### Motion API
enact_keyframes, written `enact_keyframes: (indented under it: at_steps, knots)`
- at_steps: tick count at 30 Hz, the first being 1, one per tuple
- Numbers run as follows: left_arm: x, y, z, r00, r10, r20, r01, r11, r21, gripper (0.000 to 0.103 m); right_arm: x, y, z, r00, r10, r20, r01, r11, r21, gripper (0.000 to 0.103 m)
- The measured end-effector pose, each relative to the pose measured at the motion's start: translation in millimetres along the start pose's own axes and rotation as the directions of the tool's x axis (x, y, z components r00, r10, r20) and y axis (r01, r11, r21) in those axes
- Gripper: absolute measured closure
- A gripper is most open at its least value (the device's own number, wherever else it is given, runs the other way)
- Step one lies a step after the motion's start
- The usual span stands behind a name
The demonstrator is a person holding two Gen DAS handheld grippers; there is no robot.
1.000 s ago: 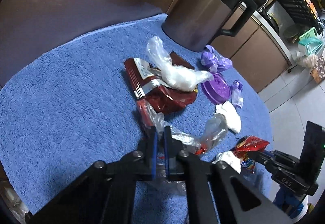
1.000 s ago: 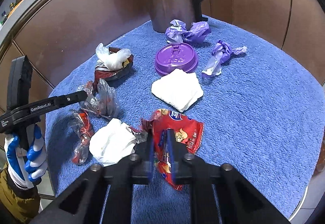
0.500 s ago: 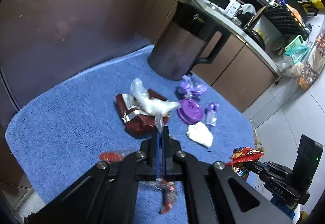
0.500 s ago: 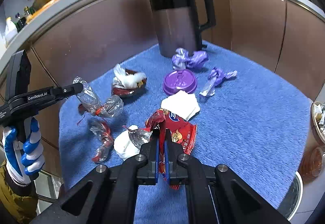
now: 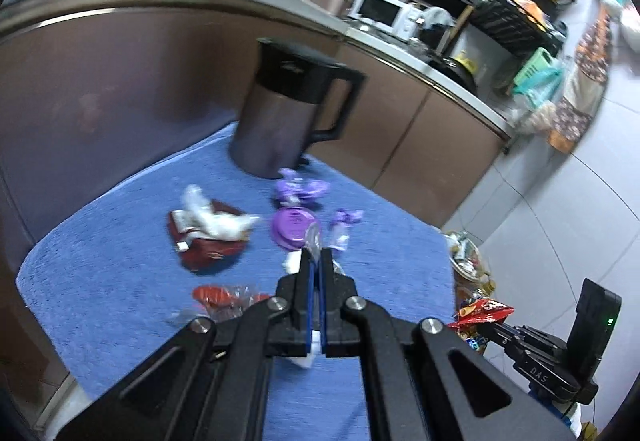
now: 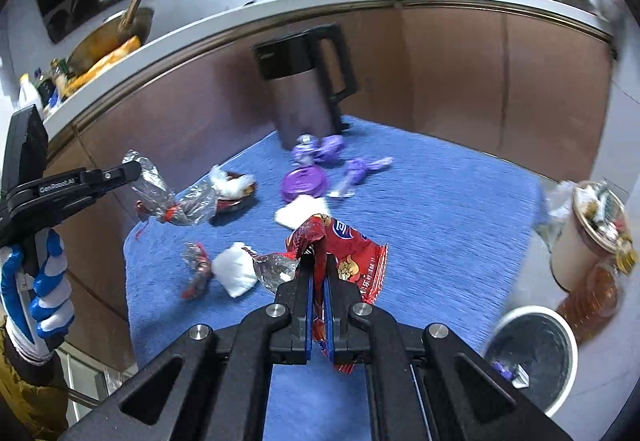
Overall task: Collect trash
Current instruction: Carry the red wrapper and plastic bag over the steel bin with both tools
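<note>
the right gripper [image 6: 319, 269] is clamped on a red snack wrapper [image 6: 352, 253], lifted clear of the blue towel [image 6: 440, 209] that covers the table; below and to its right a round waste bin [image 6: 532, 357] stands on the floor, with a little trash at its bottom. the left gripper [image 5: 316, 261], held by a hand in a blue and white glove [image 6: 44, 281], is pinched shut on a crumpled clear plastic wrapper [image 6: 168, 201], also raised off the towel. left on the towel, nearest first: a white tissue wad [image 6: 236, 269] beside a small red and clear wrapper [image 6: 196, 269], a folded white napkin [image 6: 300, 211], a purple cup lid [image 6: 304, 183], a dark red packet [image 5: 208, 249] with a white plastic bag on it, two purple wrappers [image 6: 360, 169], and at the far edge a black and steel electric kettle [image 6: 308, 89].
</note>
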State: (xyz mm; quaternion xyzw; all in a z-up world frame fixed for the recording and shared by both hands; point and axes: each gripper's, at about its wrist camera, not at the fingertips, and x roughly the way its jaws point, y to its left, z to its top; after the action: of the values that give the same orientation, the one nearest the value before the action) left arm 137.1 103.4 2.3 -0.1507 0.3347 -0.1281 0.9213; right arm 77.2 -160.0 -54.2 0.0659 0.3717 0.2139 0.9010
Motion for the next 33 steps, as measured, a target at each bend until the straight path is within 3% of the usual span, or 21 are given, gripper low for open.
enact_keyframes:
  at_steps: [8,15,20,25,33]
  knots:
    - [30,-116,-5,0.992,-0.109,-0.065,0.118,0.982,0.145,0.102,-60,-83,-29,0.992,-0.120,0.050,0.113,0.986,0.123,0.098]
    - [87,-227,-41,0.964,-0.176,-0.197,0.229,0.930,0.287,0.102,-83,-163,-62,0.976,-0.219,0.024,0.205,0.943,0.262,0.098]
    - [143,-293,-84,0.939,-0.151,-0.308,0.267,0.887,0.377,0.102,-72,-217,-89,0.964,-0.264,-0.034,0.259,0.901,0.347,0.098]
    - [201,-328,-128,0.917,-0.081,-0.390,0.270,0.846,0.459,0.101,-47,-269,-121,0.953,-0.283,-0.112,0.303,0.853,0.425,0.097]
    - [273,-345,-175,0.875,-0.007,-0.485,0.279,0.825,0.492,0.099,-9,-319,-158,0.935,-0.284,-0.213,0.353,0.798,0.488,0.094]
